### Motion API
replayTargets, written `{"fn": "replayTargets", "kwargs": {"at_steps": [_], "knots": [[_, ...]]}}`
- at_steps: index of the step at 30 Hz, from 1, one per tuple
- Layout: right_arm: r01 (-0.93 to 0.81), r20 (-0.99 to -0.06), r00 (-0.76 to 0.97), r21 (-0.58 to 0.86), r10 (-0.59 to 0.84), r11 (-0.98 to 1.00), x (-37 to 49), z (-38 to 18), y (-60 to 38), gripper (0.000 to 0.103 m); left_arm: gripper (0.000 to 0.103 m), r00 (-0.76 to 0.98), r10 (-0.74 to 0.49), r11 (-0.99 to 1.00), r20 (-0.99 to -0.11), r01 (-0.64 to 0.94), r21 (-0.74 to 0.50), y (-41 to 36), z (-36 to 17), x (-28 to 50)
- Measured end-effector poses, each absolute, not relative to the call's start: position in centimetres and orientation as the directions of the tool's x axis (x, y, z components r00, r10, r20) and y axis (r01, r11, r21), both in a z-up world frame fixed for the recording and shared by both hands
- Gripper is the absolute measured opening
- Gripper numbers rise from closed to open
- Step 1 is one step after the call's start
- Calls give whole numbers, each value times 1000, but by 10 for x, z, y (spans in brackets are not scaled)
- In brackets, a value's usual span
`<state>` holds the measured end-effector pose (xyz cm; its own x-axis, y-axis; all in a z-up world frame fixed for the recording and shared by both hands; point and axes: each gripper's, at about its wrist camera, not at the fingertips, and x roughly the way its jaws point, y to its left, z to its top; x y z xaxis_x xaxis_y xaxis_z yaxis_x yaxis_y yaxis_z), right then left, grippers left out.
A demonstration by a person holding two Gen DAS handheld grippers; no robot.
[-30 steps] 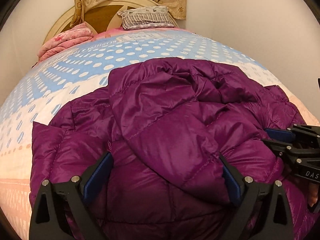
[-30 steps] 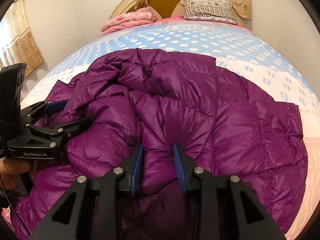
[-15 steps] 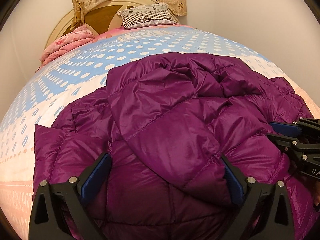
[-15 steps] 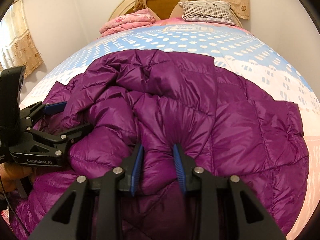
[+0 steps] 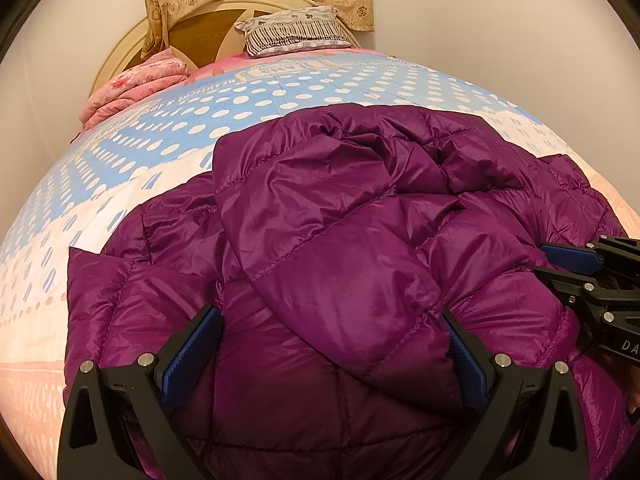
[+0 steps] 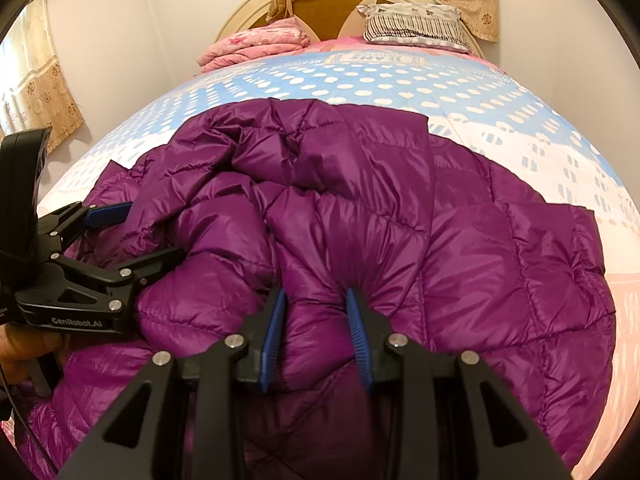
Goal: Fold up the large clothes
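Purple down jacket (image 5: 344, 280) lies spread across the foot end of the bed (image 5: 168, 148), well short of the striped pillow (image 5: 292, 30) and pink folded blanket (image 5: 136, 88) by the headboard, its upper layers bunched toward the middle. Right tool (image 6: 316, 320) is clamped on a puffy pinch of quilted fabric, pleats radiating from its blue pads (image 6: 274, 332), probably to carry that fold over. Left tool (image 5: 332, 356) stands wide apart, straddling a folded-over flap without squeezing it, likely placed to steady or take hold of the near hem alongside.
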<state>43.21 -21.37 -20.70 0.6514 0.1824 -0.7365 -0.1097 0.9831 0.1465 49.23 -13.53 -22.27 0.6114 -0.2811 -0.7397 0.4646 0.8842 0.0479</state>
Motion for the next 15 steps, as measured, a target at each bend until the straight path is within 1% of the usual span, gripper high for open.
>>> {"fn": "replayTargets", "kwargs": {"at_steps": [8,13,14,15], "knots": [[-109,-737,652,140,177,984,432,-207,-213,35,102,608,-283,884,-742,465,44,-135,-224,493],[-112,-747,642,133,173,985,434,-206,-216,35,102,582,-301,882,-755,470,11,-131,-223,497],[-114,-752,637,129,172,985,434,-204,-215,36,102,580,-298,887,-758,462,5,-128,-219,497],[-116,-758,632,110,159,987,430,-197,-218,42,102,598,-282,898,-750,440,14,-124,-211,494]]}}
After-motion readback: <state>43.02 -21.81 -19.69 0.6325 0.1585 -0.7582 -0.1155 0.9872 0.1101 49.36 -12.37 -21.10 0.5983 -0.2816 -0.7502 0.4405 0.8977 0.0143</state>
